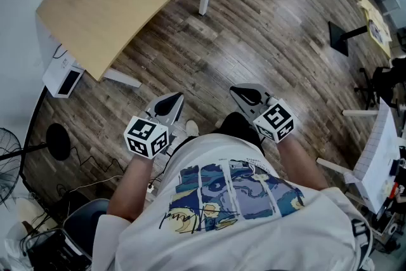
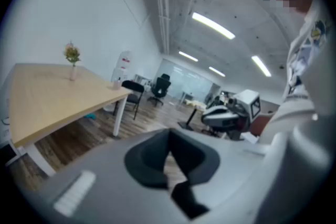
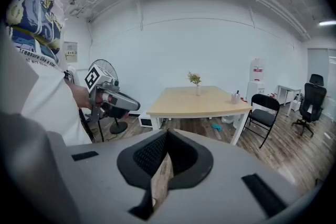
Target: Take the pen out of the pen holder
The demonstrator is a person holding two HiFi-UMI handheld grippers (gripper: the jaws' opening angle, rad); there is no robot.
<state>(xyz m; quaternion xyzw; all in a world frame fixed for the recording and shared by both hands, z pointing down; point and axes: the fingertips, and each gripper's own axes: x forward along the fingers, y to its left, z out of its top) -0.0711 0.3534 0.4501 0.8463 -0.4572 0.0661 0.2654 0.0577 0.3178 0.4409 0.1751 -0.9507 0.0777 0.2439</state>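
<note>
Standing upright — pinkish pen holder [image 3: 235, 97].

text: "treasure like a…", partly legible | on: white T-shirt [image 3: 37, 86], under its blue print | rest: too small to read

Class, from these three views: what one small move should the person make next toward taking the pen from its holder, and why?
Probably step toward the light wooden table. The pinkish pen holder stands near its far corner, while the left gripper and right gripper, shut and empty, are far from it.
</note>
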